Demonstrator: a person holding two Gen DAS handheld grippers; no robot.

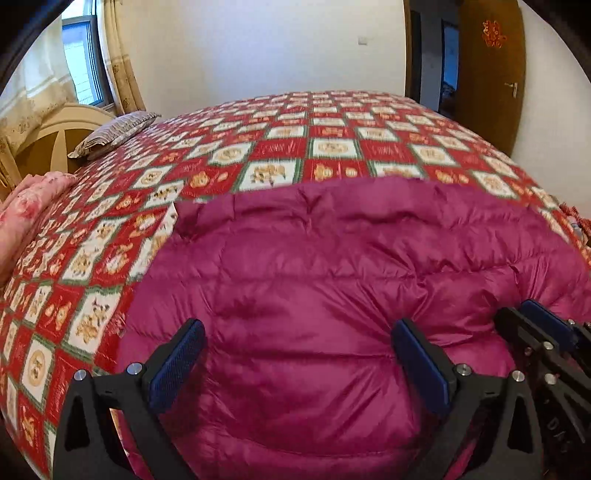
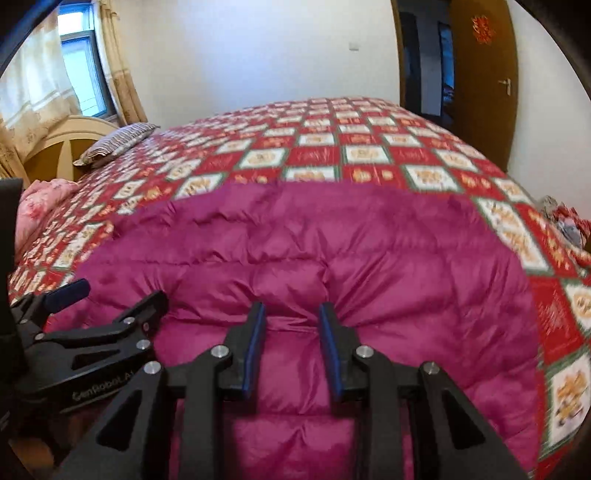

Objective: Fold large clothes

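Magenta quilted puffer jacket (image 1: 314, 280) spread on bed, puffy, wrinkled, near edge bunched.

A bedroom in a home — that was where we stood.

We saw a wide bed (image 1: 332, 147) filling most of the room, spread with a red, white and green patchwork cover, a striped pillow (image 1: 114, 133) lying near its cream headboard (image 1: 55, 136) and a folded pink floral quilt (image 1: 26, 210) at one edge. Behind the headboard we made out a window (image 2: 83, 70) with beige patterned curtains (image 1: 120, 62). The far walls were plain white, and a brown wooden door (image 2: 480, 85) stood open beside them — a red paper ornament (image 2: 482, 31) stuck to it, as in a lived-in household.
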